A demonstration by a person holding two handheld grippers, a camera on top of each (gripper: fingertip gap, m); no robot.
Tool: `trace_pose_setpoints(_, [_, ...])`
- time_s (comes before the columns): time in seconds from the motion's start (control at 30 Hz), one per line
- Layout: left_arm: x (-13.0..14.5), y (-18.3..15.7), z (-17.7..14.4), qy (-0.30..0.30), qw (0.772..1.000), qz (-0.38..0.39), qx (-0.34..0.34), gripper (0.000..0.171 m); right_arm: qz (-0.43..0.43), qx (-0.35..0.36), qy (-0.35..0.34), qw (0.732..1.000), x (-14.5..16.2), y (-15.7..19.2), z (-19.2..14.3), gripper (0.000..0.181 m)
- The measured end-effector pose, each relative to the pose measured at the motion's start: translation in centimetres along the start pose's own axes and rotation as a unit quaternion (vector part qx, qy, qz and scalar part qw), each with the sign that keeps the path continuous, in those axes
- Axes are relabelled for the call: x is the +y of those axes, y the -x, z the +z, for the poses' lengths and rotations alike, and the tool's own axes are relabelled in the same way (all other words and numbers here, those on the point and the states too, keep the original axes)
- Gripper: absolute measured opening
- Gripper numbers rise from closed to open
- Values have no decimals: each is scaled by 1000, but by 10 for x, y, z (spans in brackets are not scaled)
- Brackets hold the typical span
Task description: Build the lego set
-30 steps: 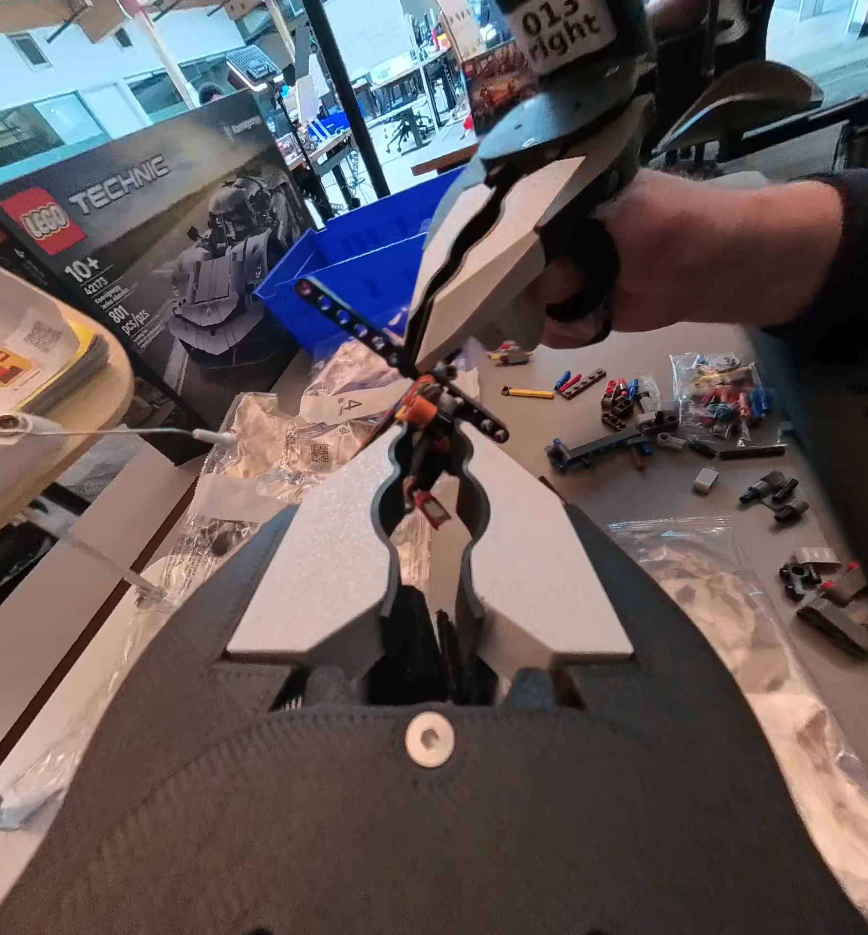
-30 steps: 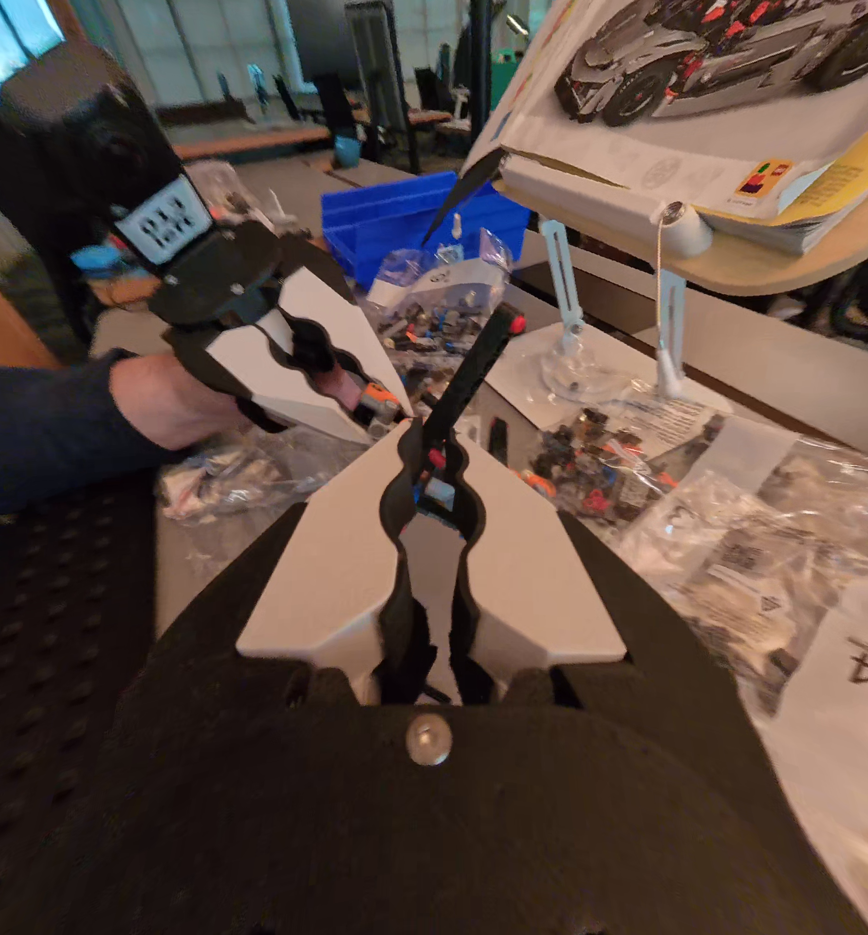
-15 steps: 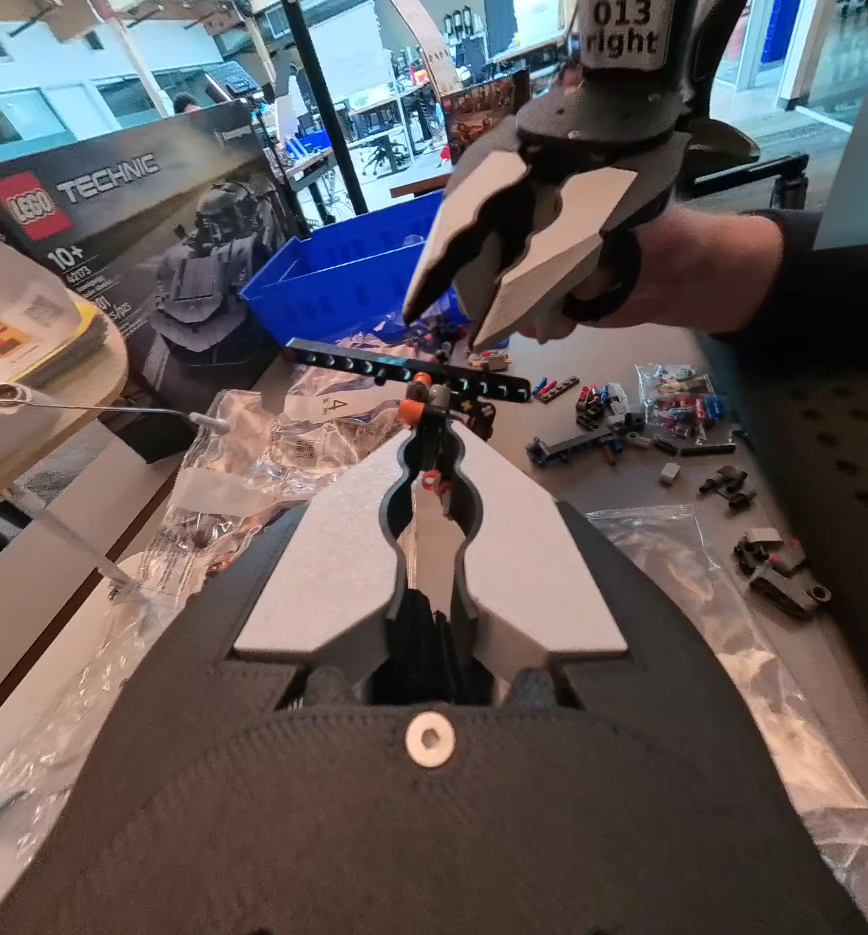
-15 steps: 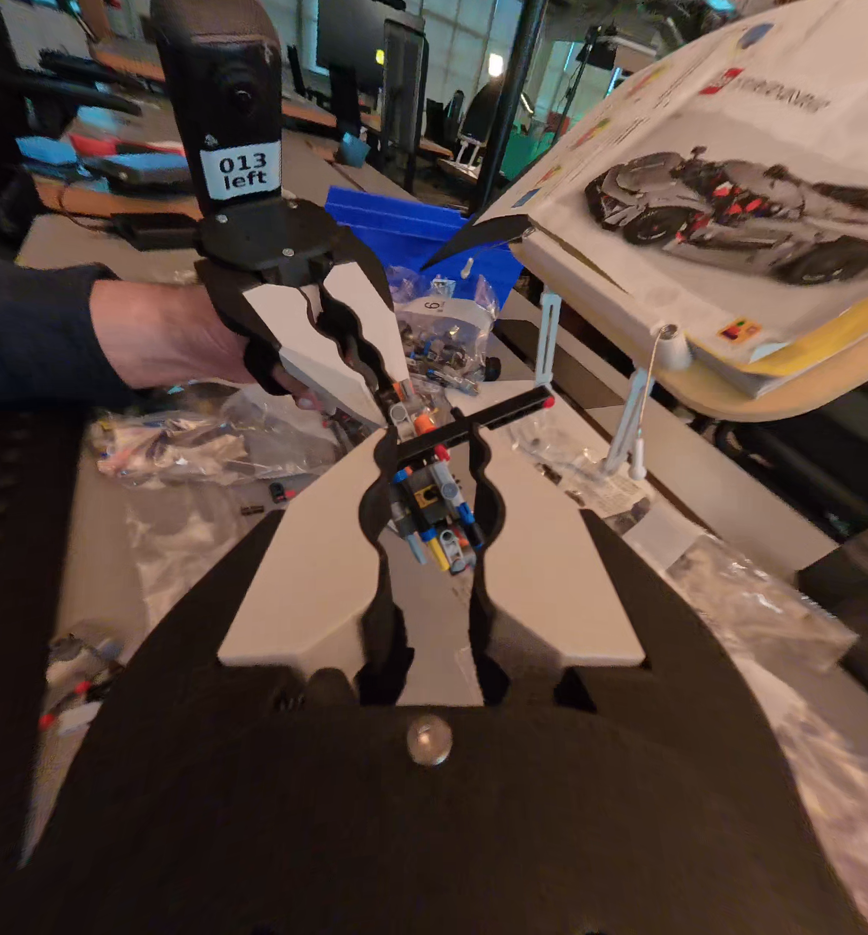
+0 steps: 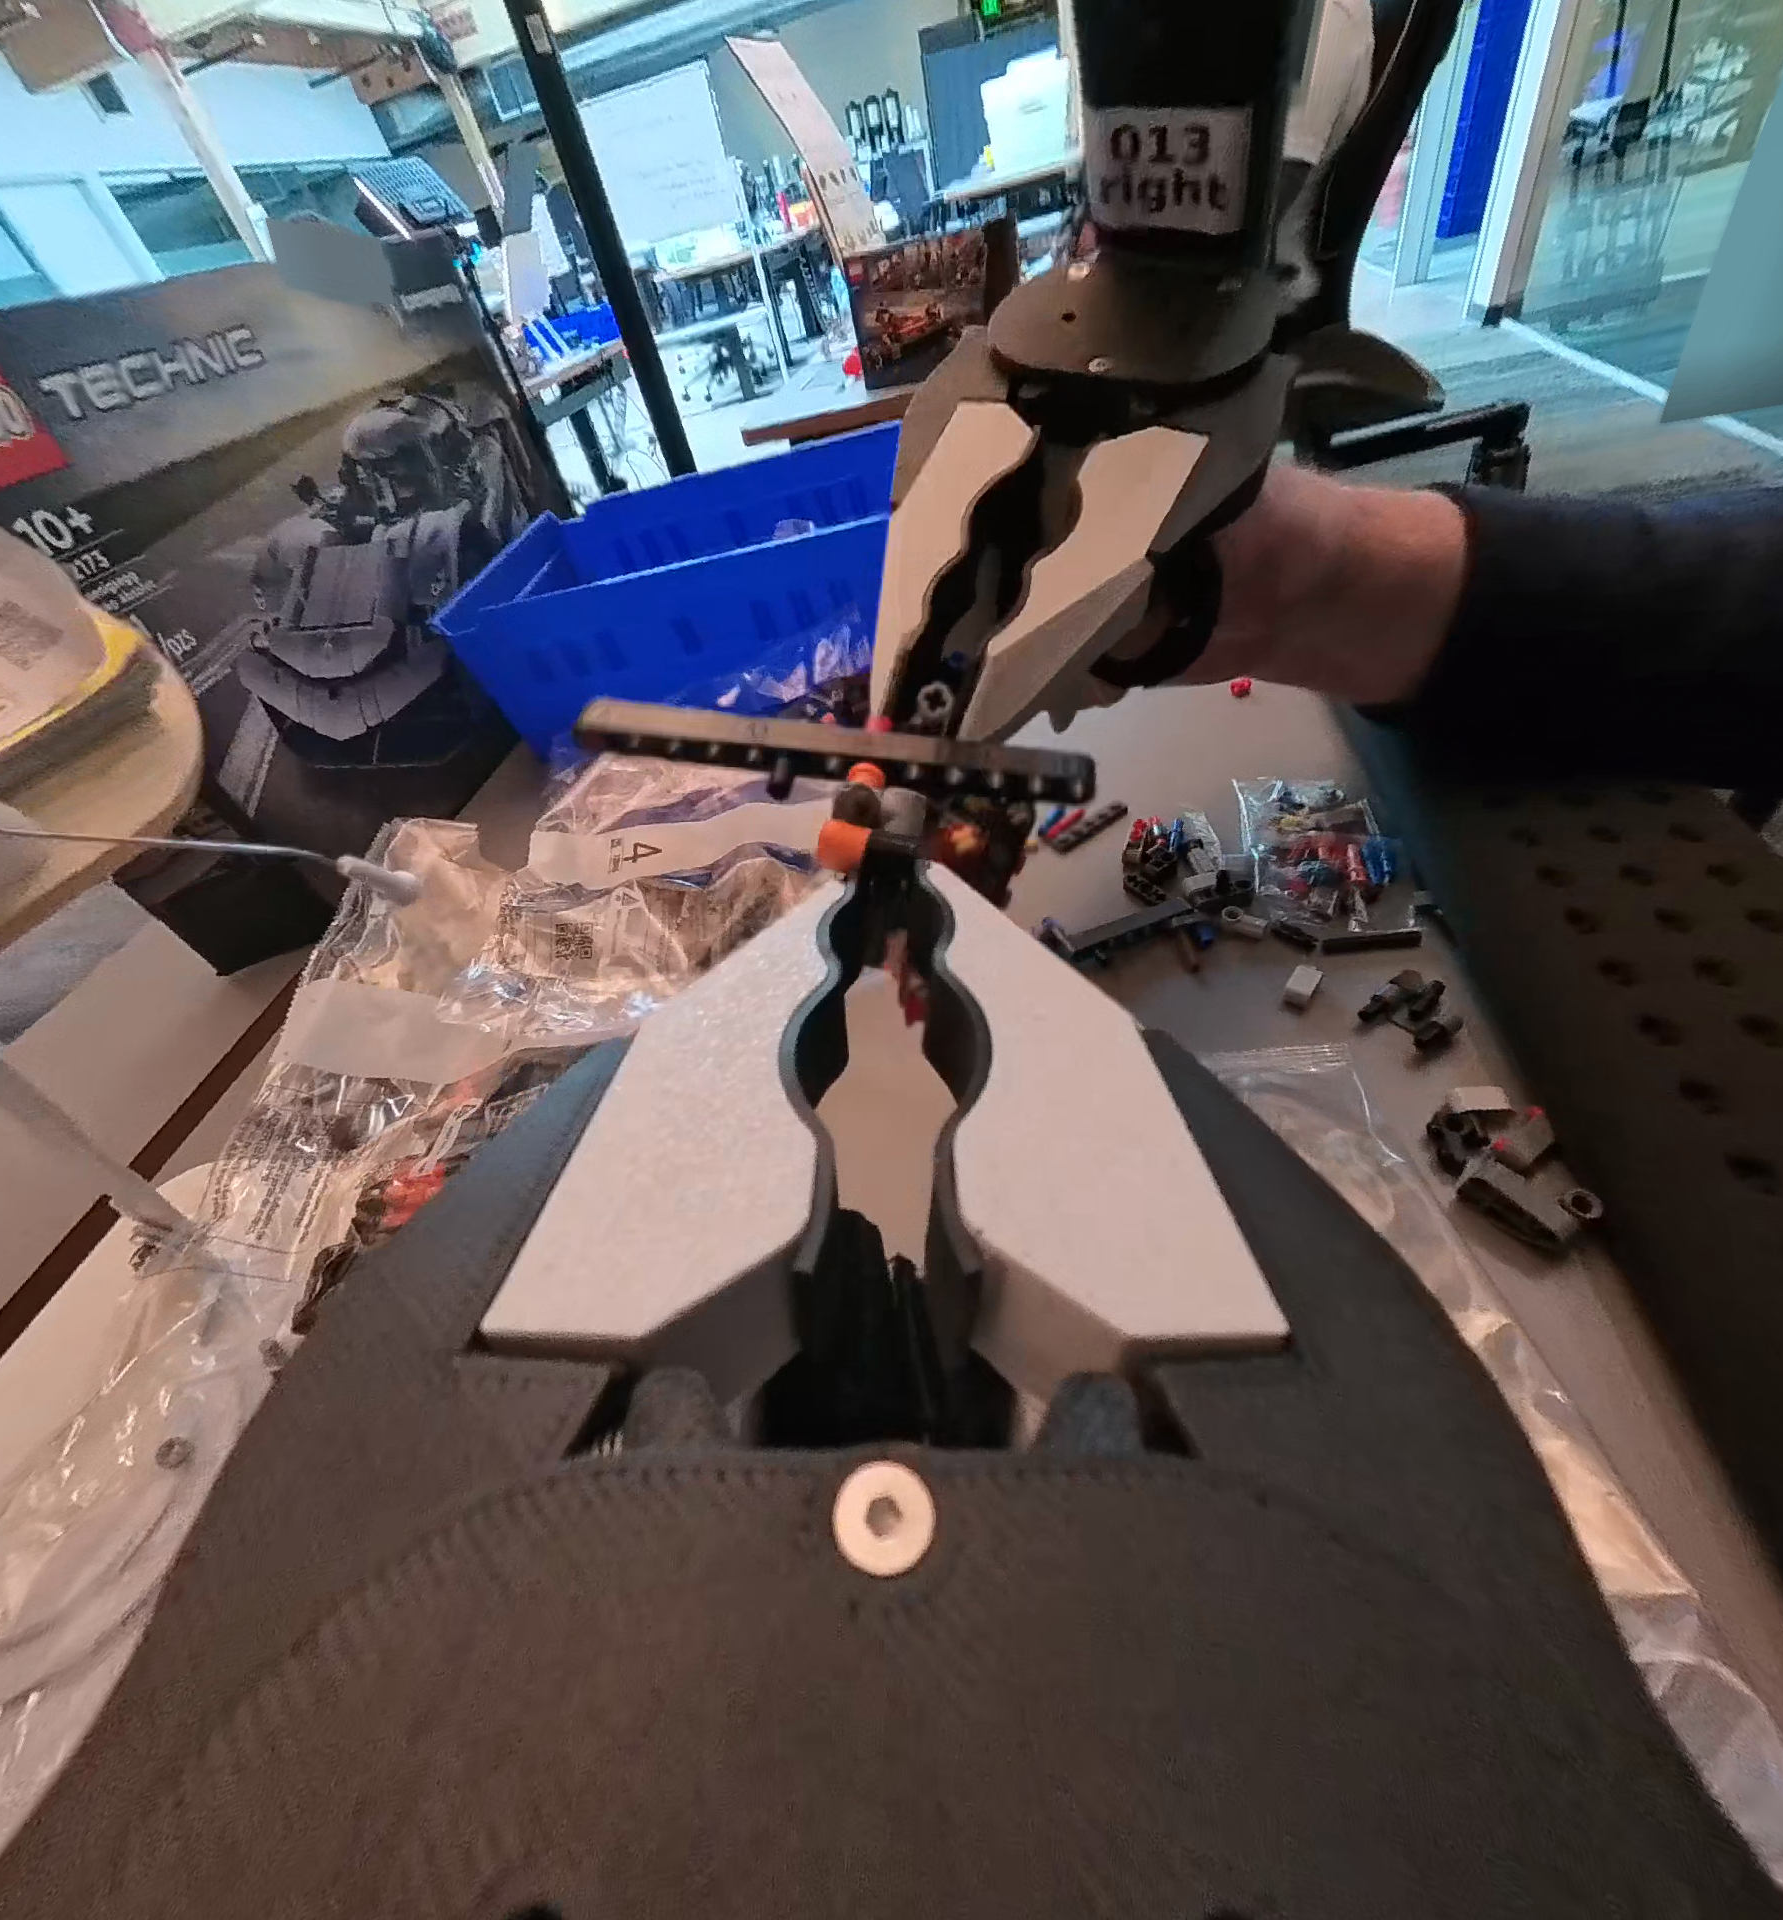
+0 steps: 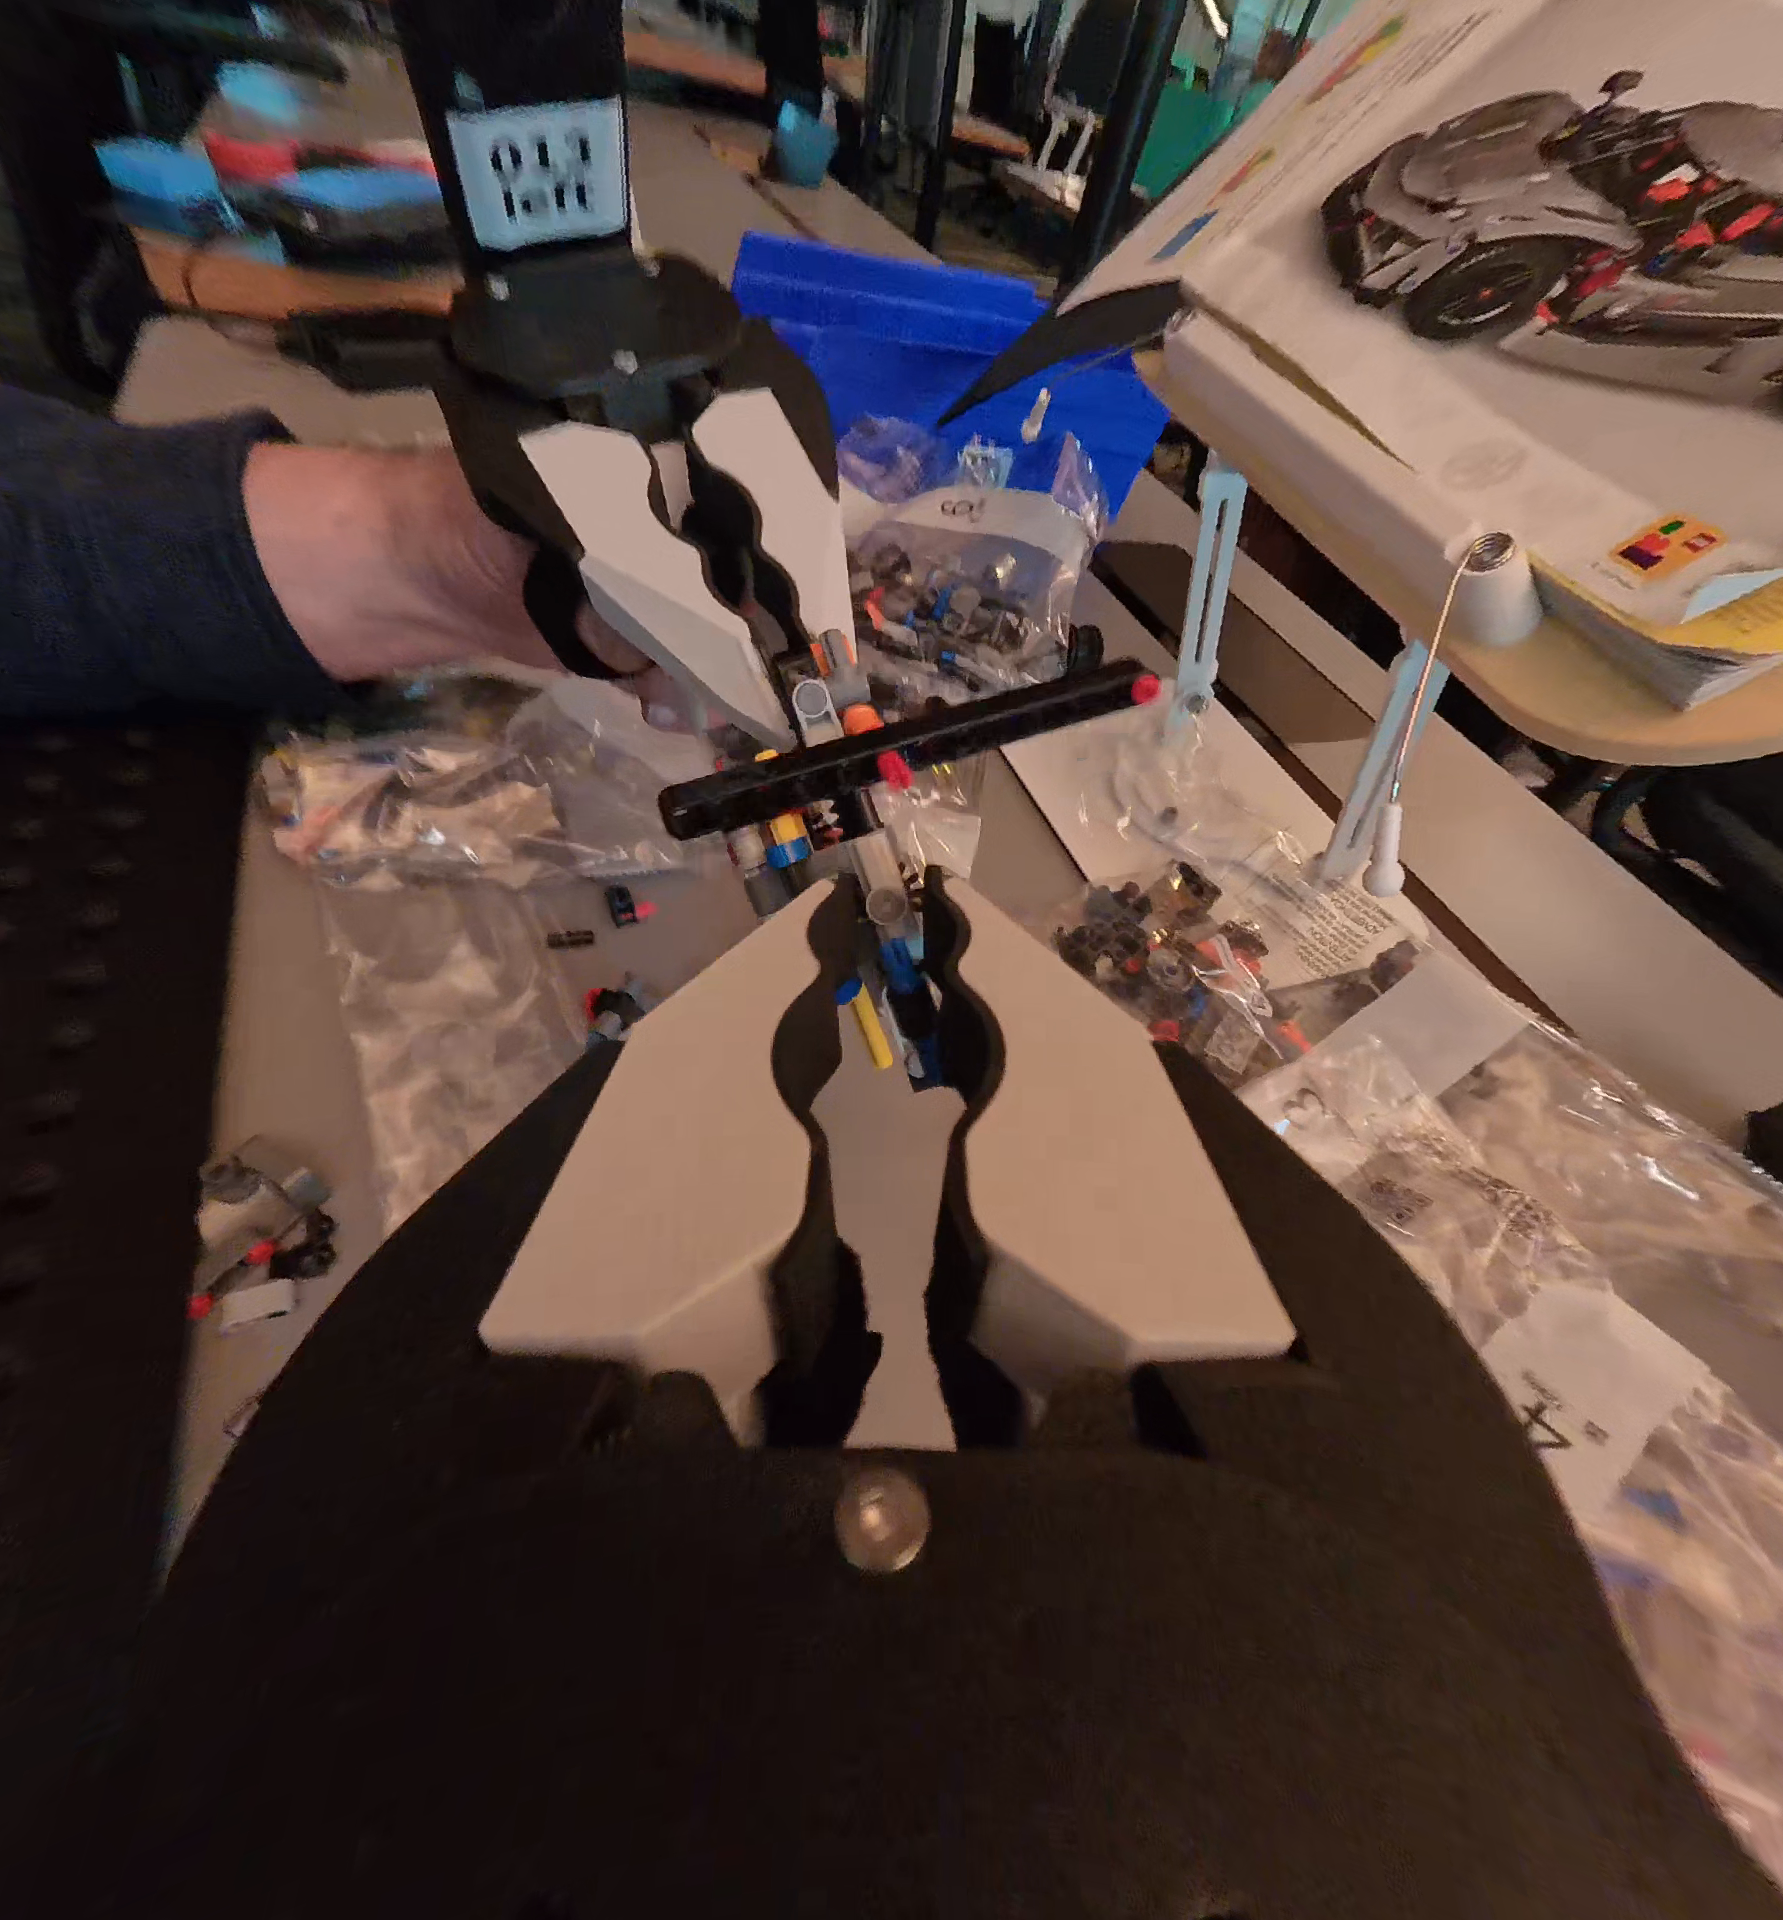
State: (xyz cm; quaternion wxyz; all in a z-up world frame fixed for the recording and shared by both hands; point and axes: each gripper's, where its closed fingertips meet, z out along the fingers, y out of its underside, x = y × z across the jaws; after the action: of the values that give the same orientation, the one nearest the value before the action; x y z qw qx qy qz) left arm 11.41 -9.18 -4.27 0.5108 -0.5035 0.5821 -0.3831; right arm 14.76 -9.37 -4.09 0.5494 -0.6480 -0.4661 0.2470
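Holding a small sub-assembly (image 5: pixel 892 831) aloft between them, both tools work above the desk (image 5: pixel 1157 997). Left tool (image 5: pixel 885 883): fingers closed on the lower stem of the sub-assembly, just under its orange and grey connectors. Right tool (image 5: pixel 944 717): descending from 12 o'clock in the left wrist view, its fingers pinched on the opposite, multicoloured end of the same sub-assembly (image 6: pixel 882 935); in the right wrist view that end, with yellow and blue pins, sits between its closed tips (image 6: pixel 887 904). A long black beam (image 5: pixel 830 753) with a row of holes lies crosswise between the two tools, roughly level, red pins (image 6: pixel 1141 688) showing along it. Step in hand, as judged: seating or squaring the beam on the sub-assembly, an early stage of the build given how many parts remain loose. Unopened part bags (image 5: pixel 513 935) lie at 9 o'clock, loose pieces (image 5: pixel 1271 862) at 3 o'clock, a blue bin (image 5: pixel 679 613) at 11 o'clock, and the instruction booklet (image 6: pixel 1552 270) on its stand at 2 o'clock in the right wrist view. Next move calls for steady opposed pressure along the pin axis, without twisting the beam out of line.
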Motion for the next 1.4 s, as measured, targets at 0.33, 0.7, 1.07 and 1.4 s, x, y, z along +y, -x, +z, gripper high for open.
trace_pose_setpoints(0.33, [-7, 5, -6, -37, 998, -52, 14, 6, 7, -30, -39, 999, -13, 8, -9, 9])
trace_pose_setpoints(0.7, [-4, 3, -2, -28, 998, -61, 17, 6, -3, -49, -19, 999, -8, 18, -6, 10])
trace_pose_setpoints(1.07, [-3, -11, 3, -6, 1000, -4, 27, 5, 64, -60, -25, 996, -2, 10, 4, 17])
trace_pose_setpoints(1.4, [-4, -18, 5, -3, 999, 8, 45, 7, 36, -80, -25, 996, -5, 23, 4, 4])
